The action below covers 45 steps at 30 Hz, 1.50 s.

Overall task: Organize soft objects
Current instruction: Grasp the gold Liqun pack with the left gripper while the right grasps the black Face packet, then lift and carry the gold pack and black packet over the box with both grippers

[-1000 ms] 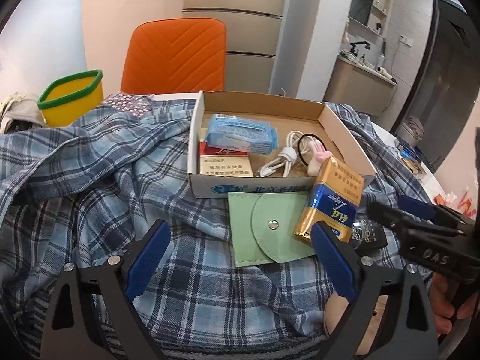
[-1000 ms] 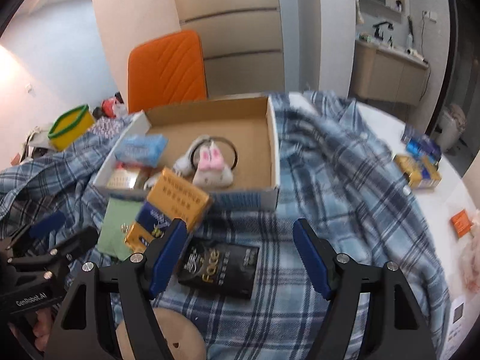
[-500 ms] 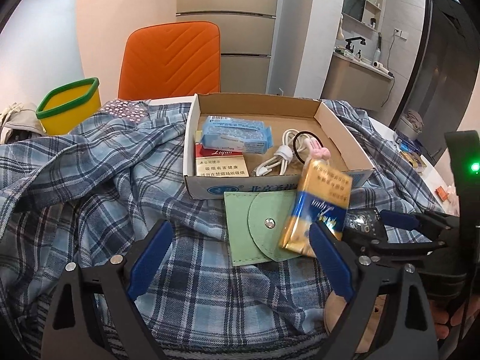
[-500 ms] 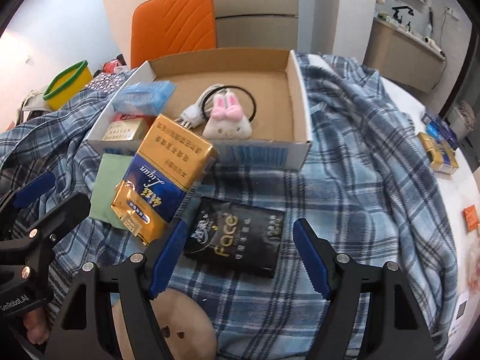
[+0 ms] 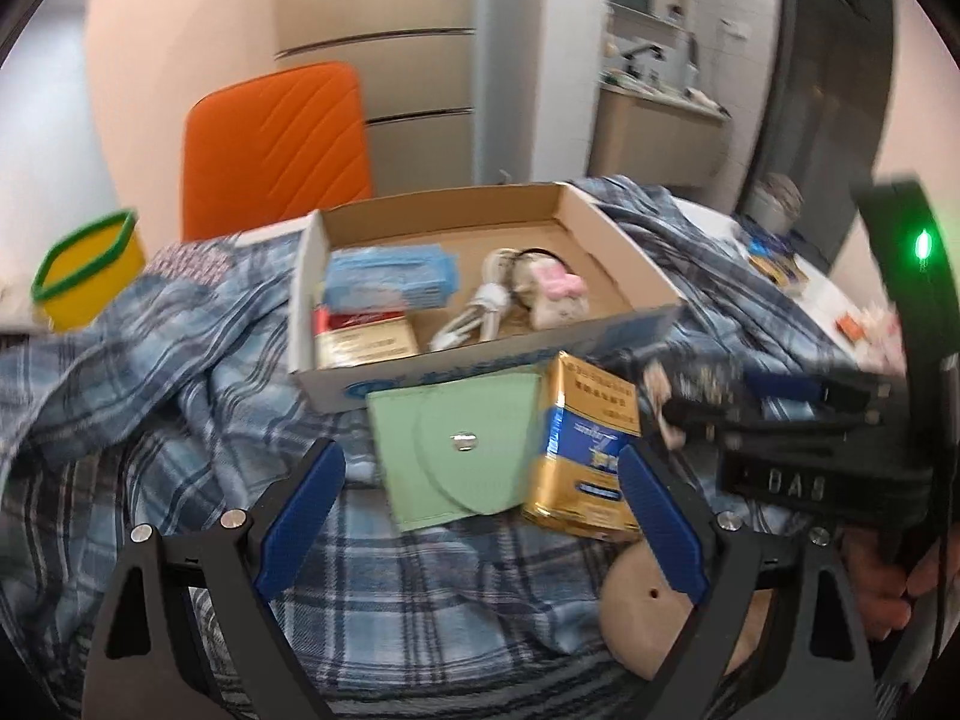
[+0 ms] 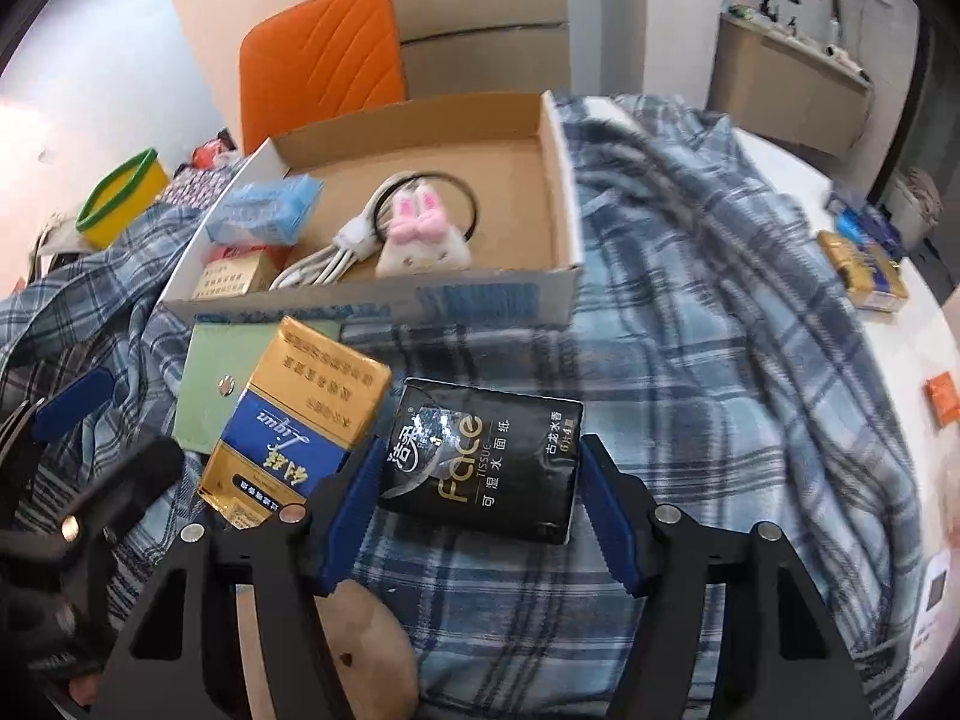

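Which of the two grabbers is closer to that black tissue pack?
Right. The right gripper has its fingers on either side of the black tissue pack. The left gripper sits off to its left, open over the green pouch.

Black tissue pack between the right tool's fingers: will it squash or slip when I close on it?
The tissue pack looks like a soft, glossy pouch, so it will probably squash some and may slide. It is likely light. It lies on the loose shirt, which may drag along.
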Each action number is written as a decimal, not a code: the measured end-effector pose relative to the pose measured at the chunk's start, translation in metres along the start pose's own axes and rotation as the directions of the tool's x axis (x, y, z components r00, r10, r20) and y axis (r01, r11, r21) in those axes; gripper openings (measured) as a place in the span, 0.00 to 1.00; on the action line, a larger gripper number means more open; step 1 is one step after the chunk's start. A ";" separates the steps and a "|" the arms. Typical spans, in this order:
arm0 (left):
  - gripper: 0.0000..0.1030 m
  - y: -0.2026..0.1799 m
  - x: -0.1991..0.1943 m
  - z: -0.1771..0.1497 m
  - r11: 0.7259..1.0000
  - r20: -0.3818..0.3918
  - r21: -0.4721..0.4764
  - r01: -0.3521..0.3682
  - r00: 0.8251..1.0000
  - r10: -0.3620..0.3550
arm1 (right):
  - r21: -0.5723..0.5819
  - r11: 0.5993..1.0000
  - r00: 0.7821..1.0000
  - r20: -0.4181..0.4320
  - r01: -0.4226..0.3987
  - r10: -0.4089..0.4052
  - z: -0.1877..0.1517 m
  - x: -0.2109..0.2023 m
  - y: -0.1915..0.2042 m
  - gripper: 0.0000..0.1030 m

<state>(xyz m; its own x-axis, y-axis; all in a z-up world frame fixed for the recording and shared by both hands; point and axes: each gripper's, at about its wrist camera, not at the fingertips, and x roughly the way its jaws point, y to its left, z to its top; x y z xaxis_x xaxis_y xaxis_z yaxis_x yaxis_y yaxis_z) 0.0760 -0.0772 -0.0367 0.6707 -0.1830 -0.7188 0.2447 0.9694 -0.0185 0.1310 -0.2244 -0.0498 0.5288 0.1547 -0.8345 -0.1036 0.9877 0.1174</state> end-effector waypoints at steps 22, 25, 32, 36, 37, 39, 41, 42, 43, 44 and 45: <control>0.75 -0.052 0.050 0.011 0.967 -0.172 0.243 0.081 0.984 -0.039 | 0.156 0.987 0.984 0.165 0.049 -0.074 -0.006 -0.045 -0.057 0.65; 0.75 -0.056 0.057 0.007 0.963 -0.206 0.254 0.090 0.978 -0.037 | 0.146 0.988 0.984 0.160 0.049 -0.072 -0.006 -0.044 -0.053 0.65; 0.57 -0.055 0.058 0.007 0.967 -0.201 0.245 0.062 0.980 -0.012 | 0.146 0.988 0.985 0.156 0.051 -0.074 -0.007 -0.043 -0.053 0.65; 0.54 -0.047 0.051 0.009 0.975 -0.170 0.215 0.054 0.985 -0.017 | 0.140 0.989 0.986 0.151 0.055 -0.077 -0.007 -0.041 -0.052 0.65; 0.54 -0.045 0.047 0.009 0.977 -0.154 0.207 0.049 0.988 -0.017 | 0.138 0.989 0.986 0.151 0.056 -0.077 -0.007 -0.041 -0.053 0.65; 0.53 -0.039 0.039 0.008 0.982 -0.124 0.183 0.048 0.992 -0.025 | 0.134 0.989 0.985 0.155 0.055 -0.076 -0.007 -0.041 -0.052 0.65; 0.53 -0.032 0.030 0.007 0.988 -0.094 0.151 0.035 0.995 -0.020 | 0.126 0.991 0.983 0.170 0.041 -0.062 -0.008 -0.044 -0.051 0.65; 0.53 -0.028 0.026 0.006 0.992 -0.076 0.126 0.027 0.997 -0.017 | 0.116 0.993 0.982 0.185 0.025 -0.046 -0.008 -0.046 -0.050 0.65; 0.53 -0.024 0.022 0.005 0.995 -0.057 0.101 0.021 0.998 -0.015 | 0.090 0.996 0.978 0.208 -0.001 -0.018 -0.008 -0.050 -0.046 0.65; 0.53 -0.020 0.019 0.005 0.997 -0.040 0.080 0.013 0.999 -0.010 | 0.066 0.998 0.975 0.223 -0.014 -0.001 -0.009 -0.053 -0.041 0.65; 0.53 -0.016 0.014 0.005 0.998 -0.020 0.059 0.002 1.000 -0.001 | 0.037 0.999 0.970 0.242 -0.021 0.011 -0.010 -0.056 -0.036 0.65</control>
<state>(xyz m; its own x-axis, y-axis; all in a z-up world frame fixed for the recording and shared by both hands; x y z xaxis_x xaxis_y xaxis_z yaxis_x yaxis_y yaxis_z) 0.0851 -0.0957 -0.0434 0.6568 -0.1803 -0.7322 0.2870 0.9577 0.0216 0.0966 -0.2685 -0.0123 0.7155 0.1673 -0.6783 -0.0833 0.9844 0.1549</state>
